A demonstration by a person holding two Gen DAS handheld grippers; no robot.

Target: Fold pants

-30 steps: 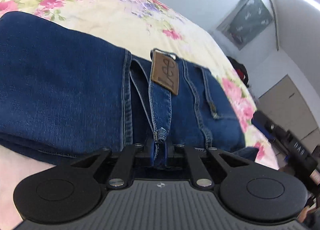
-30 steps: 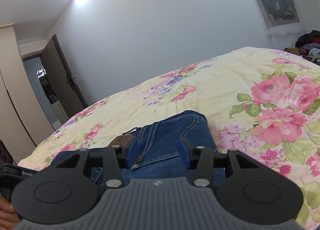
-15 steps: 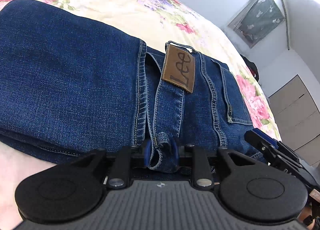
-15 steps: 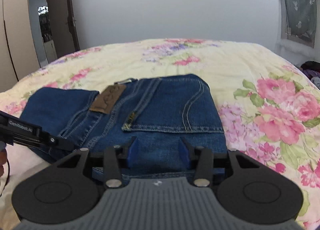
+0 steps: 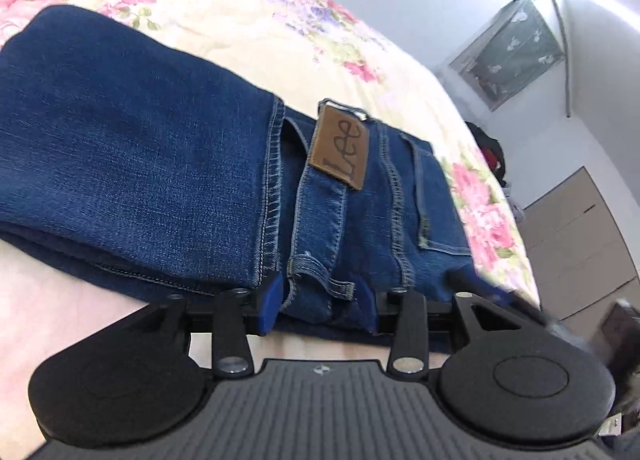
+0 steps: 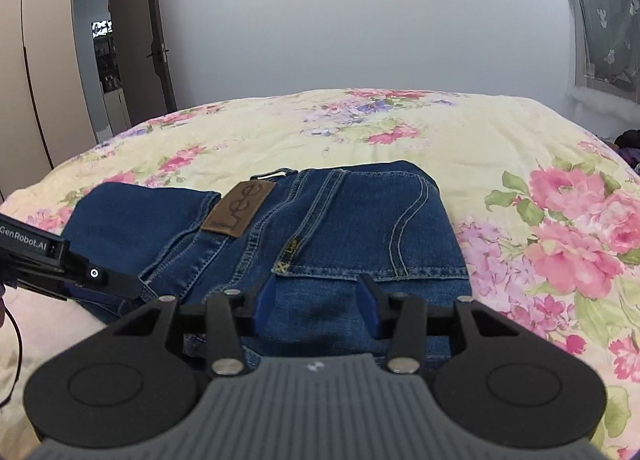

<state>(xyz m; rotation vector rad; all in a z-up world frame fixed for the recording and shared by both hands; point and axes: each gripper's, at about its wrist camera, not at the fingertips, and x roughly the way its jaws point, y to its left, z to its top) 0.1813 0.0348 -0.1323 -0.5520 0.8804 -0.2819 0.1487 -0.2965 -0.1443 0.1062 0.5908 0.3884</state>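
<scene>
Folded blue jeans (image 5: 132, 163) lie on the flowered bed, with a brown leather patch (image 5: 340, 147) on the waistband. My left gripper (image 5: 320, 302) is at the near edge of the stack and its jaws are opening. The waistband edge with a belt loop (image 5: 316, 272) still lies between the blue fingers (image 5: 272, 300), slack. In the right wrist view the jeans (image 6: 360, 227) show their back pocket. My right gripper (image 6: 317, 302) stands open over the pocket's near edge with denim between its fingers, unpinched. The left gripper (image 6: 100, 280) shows at the jeans' left edge.
The flowered bedspread (image 6: 400, 127) spreads out behind and to the right of the jeans. A wardrobe and an open door (image 6: 132, 59) stand at the left. A grey curtain (image 6: 604, 27) hangs at the right, above a dark pile of clothes (image 6: 630, 147).
My left gripper's jaws went from pinched on the waistband edge to spread apart. The right wrist view rolled level and came closer to the jeans.
</scene>
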